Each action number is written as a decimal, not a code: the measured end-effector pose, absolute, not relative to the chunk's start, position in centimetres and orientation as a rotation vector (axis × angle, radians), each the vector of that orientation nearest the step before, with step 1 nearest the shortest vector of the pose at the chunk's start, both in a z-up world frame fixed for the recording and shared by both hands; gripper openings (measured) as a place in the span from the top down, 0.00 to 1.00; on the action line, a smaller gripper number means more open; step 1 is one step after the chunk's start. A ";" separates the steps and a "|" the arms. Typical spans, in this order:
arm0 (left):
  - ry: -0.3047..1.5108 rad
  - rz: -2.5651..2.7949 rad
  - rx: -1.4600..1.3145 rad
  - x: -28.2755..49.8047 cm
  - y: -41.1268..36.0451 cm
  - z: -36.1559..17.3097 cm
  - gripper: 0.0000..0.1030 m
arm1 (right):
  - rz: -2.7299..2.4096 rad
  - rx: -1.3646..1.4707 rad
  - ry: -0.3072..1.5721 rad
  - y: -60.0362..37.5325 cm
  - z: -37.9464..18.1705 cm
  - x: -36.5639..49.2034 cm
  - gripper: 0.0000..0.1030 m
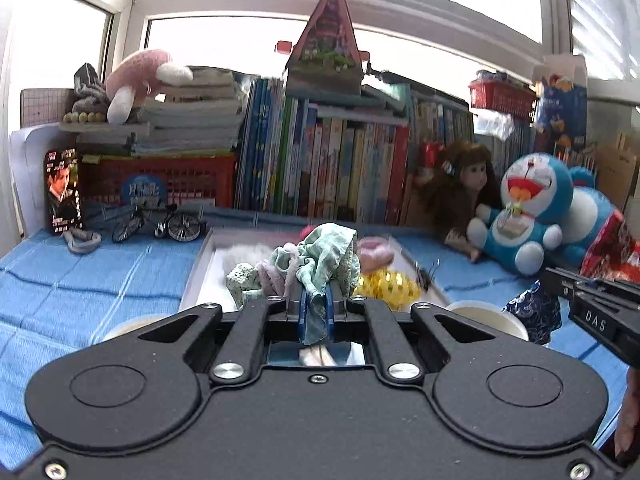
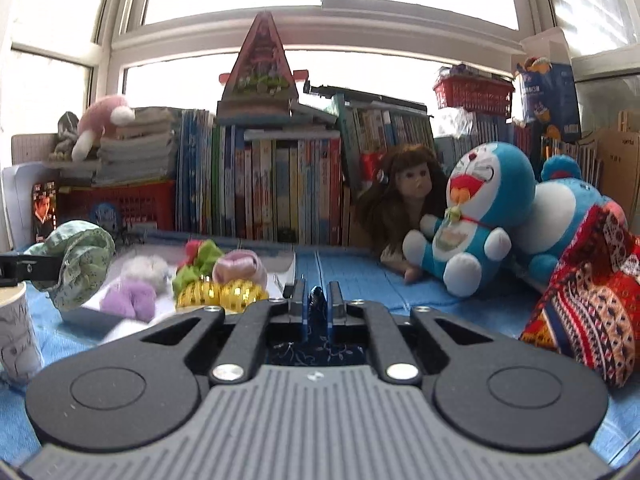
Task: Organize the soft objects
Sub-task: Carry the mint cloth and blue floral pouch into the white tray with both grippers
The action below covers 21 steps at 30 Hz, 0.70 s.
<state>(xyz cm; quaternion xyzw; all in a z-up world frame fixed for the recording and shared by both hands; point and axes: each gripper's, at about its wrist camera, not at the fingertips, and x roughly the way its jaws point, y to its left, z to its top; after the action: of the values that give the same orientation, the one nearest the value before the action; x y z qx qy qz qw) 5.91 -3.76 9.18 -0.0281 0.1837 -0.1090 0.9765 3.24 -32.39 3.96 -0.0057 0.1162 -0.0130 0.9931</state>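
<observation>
My left gripper [image 1: 316,300] is shut on a pale green floral cloth [image 1: 320,256] and holds it above the near end of a white tray [image 1: 200,276]. The cloth also shows at the left of the right wrist view [image 2: 80,260]. The tray holds soft items: a white fluffy one [image 2: 146,270], a purple one [image 2: 128,300], a pink one [image 2: 240,268], a green one [image 2: 200,264] and a gold mesh one [image 2: 224,294]. My right gripper [image 2: 317,300] is shut on a dark blue patterned cloth [image 2: 318,350], which shows at the right of the left wrist view [image 1: 532,308].
A blue mat [image 1: 80,280] covers the surface. A Doraemon plush [image 2: 476,216], a doll [image 2: 412,196] and a red patterned knit item [image 2: 588,300] lie at the right. Books [image 2: 280,188] line the back. A white cup [image 2: 16,332] stands at the left. A model bicycle [image 1: 156,220] stands far left.
</observation>
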 end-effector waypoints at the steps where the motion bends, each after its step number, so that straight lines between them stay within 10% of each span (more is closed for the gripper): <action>1: 0.365 -0.221 -0.060 6.1 -3.6 9.7 0.92 | -0.020 -0.014 0.230 -32.4 4.2 3.3 0.89; 21: 0.505 -0.262 -0.128 13.3 -0.3 14.5 0.92 | 0.075 0.003 0.239 -31.6 9.9 8.5 0.89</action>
<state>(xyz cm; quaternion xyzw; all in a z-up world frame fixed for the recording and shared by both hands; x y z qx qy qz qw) 13.26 -0.29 14.51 -0.0633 0.2487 -0.1290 0.9579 8.50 -31.56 9.90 0.0015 0.1191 0.0372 0.9922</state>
